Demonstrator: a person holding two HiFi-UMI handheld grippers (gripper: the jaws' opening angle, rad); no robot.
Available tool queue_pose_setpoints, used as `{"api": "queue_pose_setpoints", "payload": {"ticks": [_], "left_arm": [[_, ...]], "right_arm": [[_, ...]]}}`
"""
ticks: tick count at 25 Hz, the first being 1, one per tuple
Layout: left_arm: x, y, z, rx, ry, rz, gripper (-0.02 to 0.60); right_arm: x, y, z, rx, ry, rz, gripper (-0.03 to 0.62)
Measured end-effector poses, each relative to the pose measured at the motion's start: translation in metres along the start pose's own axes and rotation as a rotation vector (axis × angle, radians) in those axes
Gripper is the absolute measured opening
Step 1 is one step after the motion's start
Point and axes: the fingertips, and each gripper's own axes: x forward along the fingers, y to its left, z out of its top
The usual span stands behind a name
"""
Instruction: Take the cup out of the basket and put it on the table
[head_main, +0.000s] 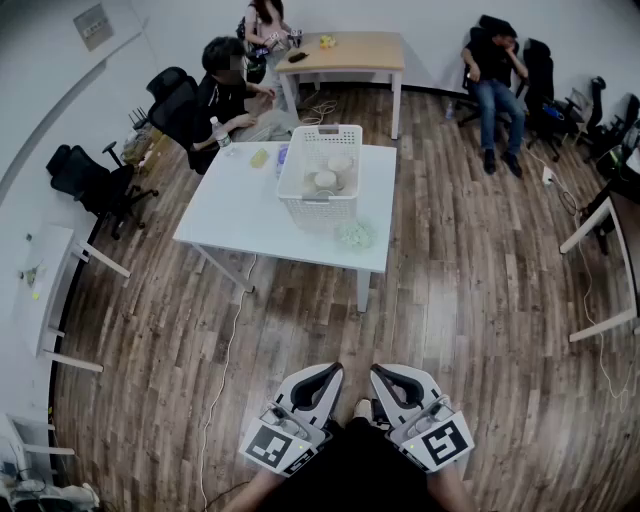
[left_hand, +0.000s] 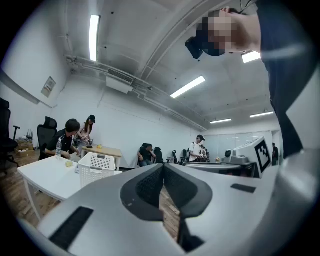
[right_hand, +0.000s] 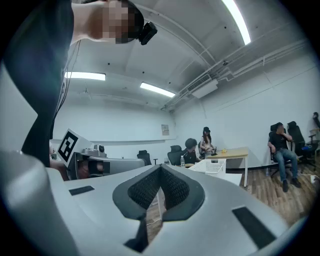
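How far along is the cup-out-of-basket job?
Done: nothing so far. The pale cups sit inside the white basket on the white table.
In hand: nothing. The left gripper and right gripper are both shut and empty, held by the person's body, well short of the table.
Left: approach, open a gripper, grasp a cup, lift it out, set it on the table.
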Motion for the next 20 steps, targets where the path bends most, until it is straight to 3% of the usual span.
{"api": "queue_pose_setpoints", "payload": {"ticks": [11,20], "left_arm": [[-0.003,-0.015,-0.017,0.069,0.083,0.007,0.011],[0.018,0.026,-0.029,0.025,0.109,-0.007,0.01]], "right_arm": [[-0.006,0.002,-0.001,0.048,-0.003,0.032,0.026],[0.03,-0.019,-0.008,0.099,0.01,0.025,0.026]]}}
